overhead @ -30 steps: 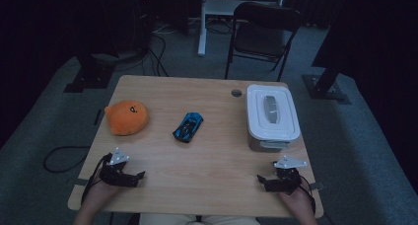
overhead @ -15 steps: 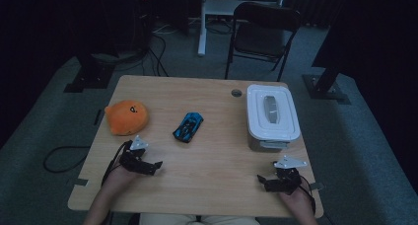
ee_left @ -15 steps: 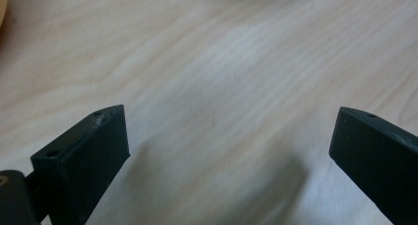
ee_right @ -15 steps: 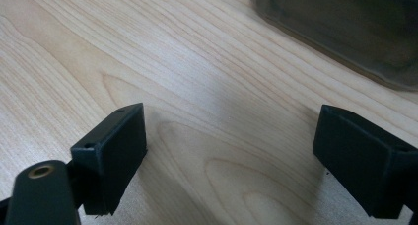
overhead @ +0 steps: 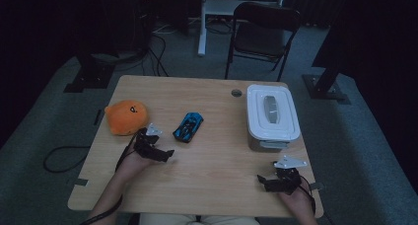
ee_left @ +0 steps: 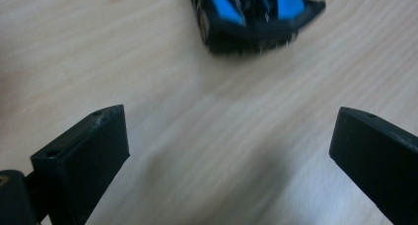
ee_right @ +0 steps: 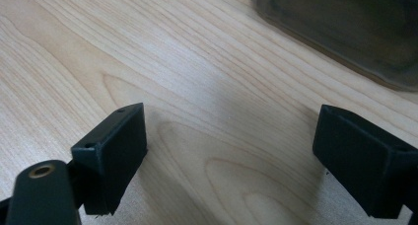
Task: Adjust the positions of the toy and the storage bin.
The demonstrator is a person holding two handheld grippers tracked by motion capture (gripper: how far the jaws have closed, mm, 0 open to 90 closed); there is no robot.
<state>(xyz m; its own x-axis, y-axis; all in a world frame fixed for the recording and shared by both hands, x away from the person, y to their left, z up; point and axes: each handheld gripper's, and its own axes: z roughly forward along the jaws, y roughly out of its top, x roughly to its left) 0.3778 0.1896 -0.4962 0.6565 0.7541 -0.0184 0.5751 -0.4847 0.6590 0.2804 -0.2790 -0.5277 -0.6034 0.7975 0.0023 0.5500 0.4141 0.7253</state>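
Left claw [overhead: 165,153] jaws spread wide and empty just above the desk [overhead: 212,156], blue toy car [overhead: 188,127] near ahead of it, orange plush [overhead: 126,116] just beside, right claw [overhead: 262,179] also gaping empty near the desk's front edge, white lidded box [overhead: 272,116] beyond it
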